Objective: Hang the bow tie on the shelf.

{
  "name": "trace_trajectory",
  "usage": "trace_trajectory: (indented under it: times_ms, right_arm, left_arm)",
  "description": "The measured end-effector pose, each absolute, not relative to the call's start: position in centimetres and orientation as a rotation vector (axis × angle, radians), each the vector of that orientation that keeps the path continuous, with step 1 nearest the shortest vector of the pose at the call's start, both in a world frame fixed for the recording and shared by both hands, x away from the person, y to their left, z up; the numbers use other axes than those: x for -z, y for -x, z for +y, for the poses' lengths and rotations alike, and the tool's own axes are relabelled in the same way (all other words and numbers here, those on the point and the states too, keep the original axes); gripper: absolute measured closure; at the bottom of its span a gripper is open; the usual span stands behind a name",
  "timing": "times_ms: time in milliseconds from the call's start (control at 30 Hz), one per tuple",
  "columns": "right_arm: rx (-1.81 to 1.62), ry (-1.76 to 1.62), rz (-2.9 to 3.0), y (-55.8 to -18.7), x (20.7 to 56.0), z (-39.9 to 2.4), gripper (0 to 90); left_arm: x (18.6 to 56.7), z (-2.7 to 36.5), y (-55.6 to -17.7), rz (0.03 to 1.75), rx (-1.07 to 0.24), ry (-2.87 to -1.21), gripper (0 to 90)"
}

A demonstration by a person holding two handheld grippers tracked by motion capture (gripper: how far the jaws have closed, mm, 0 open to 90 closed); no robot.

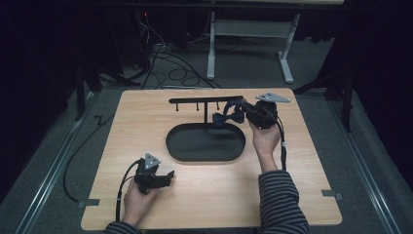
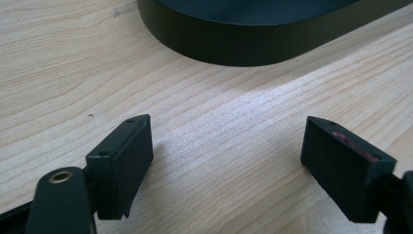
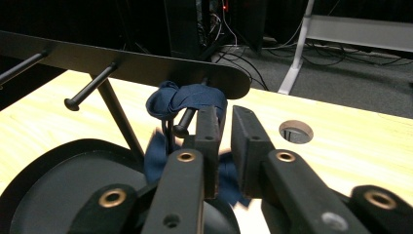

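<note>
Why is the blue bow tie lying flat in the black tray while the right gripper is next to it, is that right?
Not quite. The blue bow tie is not lying in the black tray; it hangs by its strap on a peg of the black rack above the tray. The right gripper is indeed next to it. The right gripper view shows this.
</note>
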State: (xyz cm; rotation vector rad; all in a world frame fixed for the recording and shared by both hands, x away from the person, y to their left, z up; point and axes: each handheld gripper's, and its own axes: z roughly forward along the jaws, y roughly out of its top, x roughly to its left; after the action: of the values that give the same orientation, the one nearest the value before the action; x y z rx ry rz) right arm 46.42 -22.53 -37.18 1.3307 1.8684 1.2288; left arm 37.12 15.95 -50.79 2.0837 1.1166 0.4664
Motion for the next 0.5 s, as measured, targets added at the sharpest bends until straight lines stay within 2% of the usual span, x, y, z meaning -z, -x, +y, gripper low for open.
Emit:
trace_trajectory:
  times_ms: [500]
  right_arm:
    - [-1.267,-1.362,1.857,-45.4,37.1,-24.5,69.9]
  left_arm:
    - [50.8,15.9,-37.1,1.117,-0.466,-2.084,19.8]
